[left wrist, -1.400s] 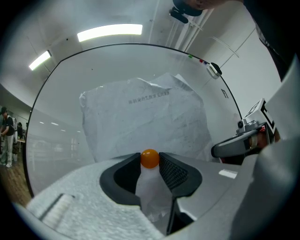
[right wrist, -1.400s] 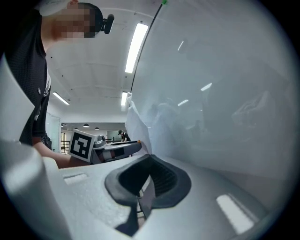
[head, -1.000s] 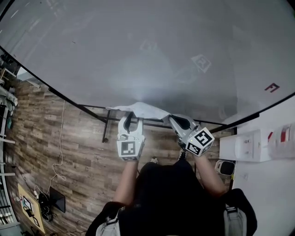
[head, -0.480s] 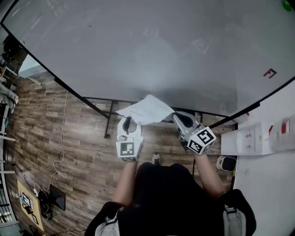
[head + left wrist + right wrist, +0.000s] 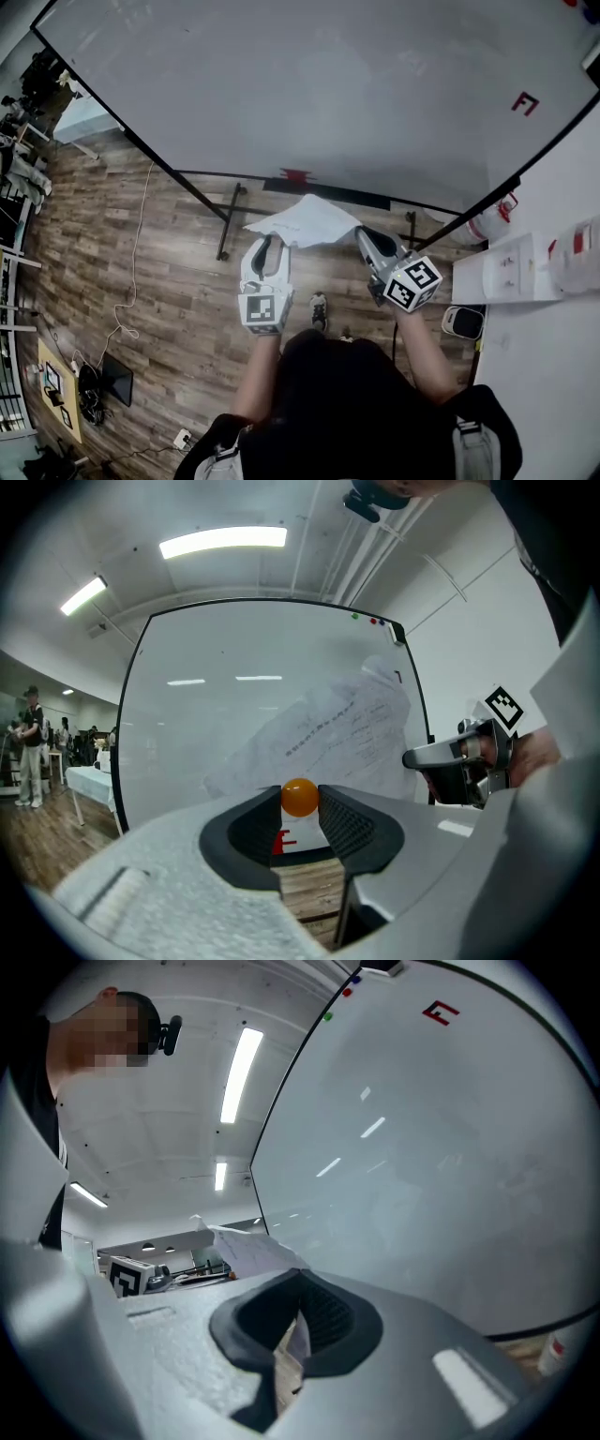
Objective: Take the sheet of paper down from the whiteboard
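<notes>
The left gripper (image 5: pixel 266 246) at eleven o'clock pinches an orange ball (image 5: pixel 300 797) in fairly wide jaws, the right gripper (image 5: pixel 364 236) at one o'clock clamps the sheet of paper (image 5: pixel 305 221), apparently already clear of the whiteboard (image 5: pixel 328 94) at twelve, leaving only putting it aside.

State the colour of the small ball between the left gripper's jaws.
Orange. The ball shows best in the left gripper view.
</notes>
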### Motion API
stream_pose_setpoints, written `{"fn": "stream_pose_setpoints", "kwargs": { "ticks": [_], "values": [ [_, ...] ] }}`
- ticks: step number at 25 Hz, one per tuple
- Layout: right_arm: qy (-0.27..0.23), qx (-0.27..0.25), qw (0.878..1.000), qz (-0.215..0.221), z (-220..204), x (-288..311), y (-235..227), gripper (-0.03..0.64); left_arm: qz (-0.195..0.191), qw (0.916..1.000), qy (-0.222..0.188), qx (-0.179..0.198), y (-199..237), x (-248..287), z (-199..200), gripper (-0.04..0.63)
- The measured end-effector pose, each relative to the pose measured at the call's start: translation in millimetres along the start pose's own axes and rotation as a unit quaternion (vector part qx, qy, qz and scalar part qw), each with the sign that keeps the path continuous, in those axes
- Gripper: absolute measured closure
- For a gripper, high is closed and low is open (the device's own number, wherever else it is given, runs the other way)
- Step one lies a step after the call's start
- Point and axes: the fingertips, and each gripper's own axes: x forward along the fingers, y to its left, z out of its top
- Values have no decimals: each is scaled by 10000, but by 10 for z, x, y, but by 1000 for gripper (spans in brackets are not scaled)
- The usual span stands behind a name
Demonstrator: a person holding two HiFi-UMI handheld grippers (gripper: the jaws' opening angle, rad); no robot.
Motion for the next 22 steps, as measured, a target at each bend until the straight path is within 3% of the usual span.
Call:
{"fn": "stream_pose_setpoints", "kwargs": {
  "ticks": [9,22],
  "values": [
    [170,32,9999,2,-419,-834,257,614,271,9995,167,83,-511,-876,-209,462],
    [65,-61,9999,-110,-268,-1315,384,614,387,9988,-238,204,-836,-1241,159,462]
  ]
}}
